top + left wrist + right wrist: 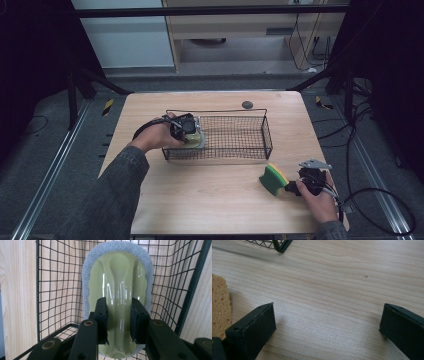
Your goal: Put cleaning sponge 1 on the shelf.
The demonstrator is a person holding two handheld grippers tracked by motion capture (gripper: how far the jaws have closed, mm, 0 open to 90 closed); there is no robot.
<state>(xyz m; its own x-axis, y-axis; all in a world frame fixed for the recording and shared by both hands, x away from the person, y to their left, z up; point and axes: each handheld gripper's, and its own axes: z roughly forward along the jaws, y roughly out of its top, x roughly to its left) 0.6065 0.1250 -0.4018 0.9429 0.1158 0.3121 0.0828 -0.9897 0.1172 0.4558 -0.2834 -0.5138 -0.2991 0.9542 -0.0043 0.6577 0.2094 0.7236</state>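
Left gripper view: left claw (119,320) clamps the scrubber's (117,277) green handle inside the wire basket (57,290).

Pale green scrubber (120,287) with grey pad, inside wire basket (235,150)

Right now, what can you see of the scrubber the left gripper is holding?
The scrubber is an oval pad with a glossy pale yellow-green plastic top, moulded into a raised central grip ridge, and a grey fibrous scouring layer showing round its rim. The left gripper is shut on that ridge, a black jaw on each side. It sits inside the left end of the black wire basket, close to the mesh floor.
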